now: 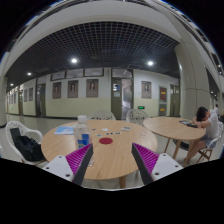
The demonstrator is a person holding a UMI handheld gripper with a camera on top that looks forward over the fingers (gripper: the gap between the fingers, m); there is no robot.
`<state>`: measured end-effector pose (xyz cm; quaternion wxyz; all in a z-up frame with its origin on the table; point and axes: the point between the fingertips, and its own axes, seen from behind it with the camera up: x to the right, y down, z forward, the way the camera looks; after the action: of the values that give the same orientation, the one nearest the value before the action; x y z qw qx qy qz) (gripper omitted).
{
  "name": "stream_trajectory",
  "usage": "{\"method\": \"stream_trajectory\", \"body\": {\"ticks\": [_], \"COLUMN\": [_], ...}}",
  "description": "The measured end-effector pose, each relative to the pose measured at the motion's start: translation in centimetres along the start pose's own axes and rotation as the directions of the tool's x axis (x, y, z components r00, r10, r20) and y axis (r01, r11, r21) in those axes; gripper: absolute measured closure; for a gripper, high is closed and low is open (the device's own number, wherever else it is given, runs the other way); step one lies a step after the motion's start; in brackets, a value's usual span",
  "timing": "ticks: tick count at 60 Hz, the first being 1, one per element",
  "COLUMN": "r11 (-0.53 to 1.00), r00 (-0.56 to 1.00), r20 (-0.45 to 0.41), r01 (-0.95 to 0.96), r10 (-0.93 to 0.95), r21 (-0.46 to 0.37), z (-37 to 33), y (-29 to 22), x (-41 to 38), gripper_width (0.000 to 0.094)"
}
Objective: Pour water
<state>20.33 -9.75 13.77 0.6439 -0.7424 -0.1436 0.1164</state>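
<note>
Clear plastic bottle (81, 134) with a blue label, stood upright on the round wooden table (115, 150), just beyond the left finger, apart from it, contents unclear.

There is just one camera, and it rides on the tongs (110, 158). It looks straight ahead along the two fingers, over the round counter (110, 140) close in front. Beyond that it sees far down a big hall to the back wall (90, 90).
</note>
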Motion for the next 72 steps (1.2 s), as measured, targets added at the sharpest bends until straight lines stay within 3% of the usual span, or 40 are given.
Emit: {"method": "stream_trajectory", "body": {"ticks": [7,9,16,33,35,40,52,60,63,68,72], "r11": [1.000,1.000,0.999,0.998,0.999,0.999,0.998,0.995,0.983,0.931,0.820], "r00": [0.998,0.997,0.996,0.998,0.999,1.000,0.998,0.995,0.984,0.929,0.811], "r20": [0.056,0.073,0.084,-0.024,-0.020,-0.003,-0.016,0.016,0.013,-0.073,-0.138], "r01": [0.011,0.013,0.027,0.061,0.048,0.024,0.063,0.101,0.180,0.365,0.573], "r10": [-0.010,-0.012,-0.025,-0.061,-0.048,-0.024,-0.063,-0.101,-0.180,-0.363,-0.569], "r21": [-0.007,-0.006,-0.034,-0.017,-0.015,-0.022,-0.008,-0.017,-0.025,0.007,-0.013], "z": [-1.0,0.8,2.3,13.3,14.0,15.6,15.7,15.7,16.4,19.2,21.7], "y": [-1.1,0.7,0.6,2.7,2.7,2.9,2.7,2.4,2.0,-0.9,-3.9], "x": [-0.3,-1.6,-5.0,-6.9,-7.2,-8.1,-8.9,-8.1,-7.6,-5.9,-3.8], "gripper_width": [0.0102,0.0103,0.0109,0.0115,0.0139,0.0467,0.0511,0.0620,0.0623,0.0622,0.0623]}}
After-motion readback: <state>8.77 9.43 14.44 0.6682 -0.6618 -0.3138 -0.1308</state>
